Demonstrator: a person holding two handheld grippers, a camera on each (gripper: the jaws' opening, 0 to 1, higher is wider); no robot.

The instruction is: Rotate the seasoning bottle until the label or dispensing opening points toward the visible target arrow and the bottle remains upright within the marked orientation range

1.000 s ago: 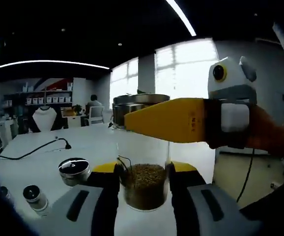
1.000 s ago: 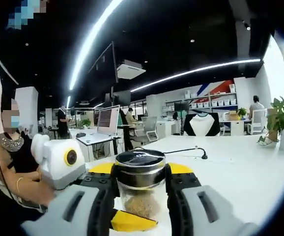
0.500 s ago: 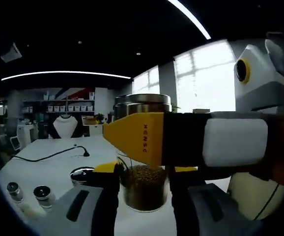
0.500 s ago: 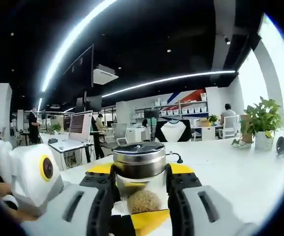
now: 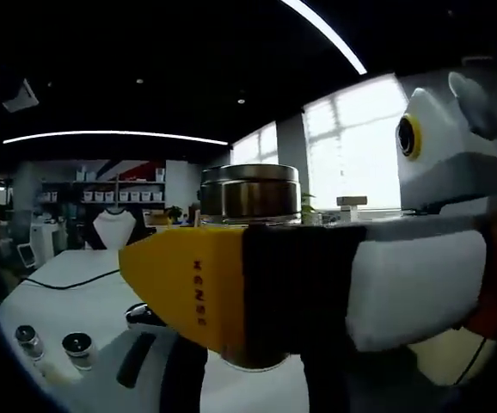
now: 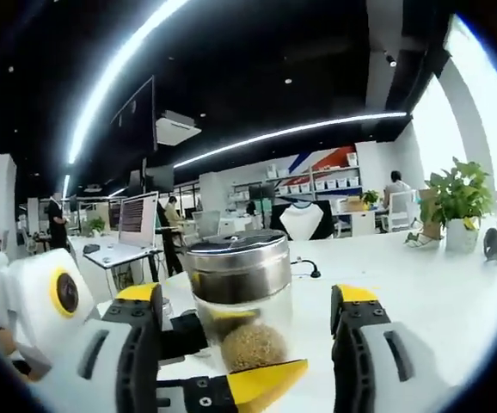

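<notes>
While the right gripper stands released around the upright bottle, the left gripper sits behind it, its state hidden, above the bench.

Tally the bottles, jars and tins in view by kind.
Seasoning bottle: 1
Small jars: 2
Low round tin, partly hidden: 1
Total: 4

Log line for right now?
bottle: upright, metal cap on | right claw: open around it | left claw: gripping bottle base | table
</notes>
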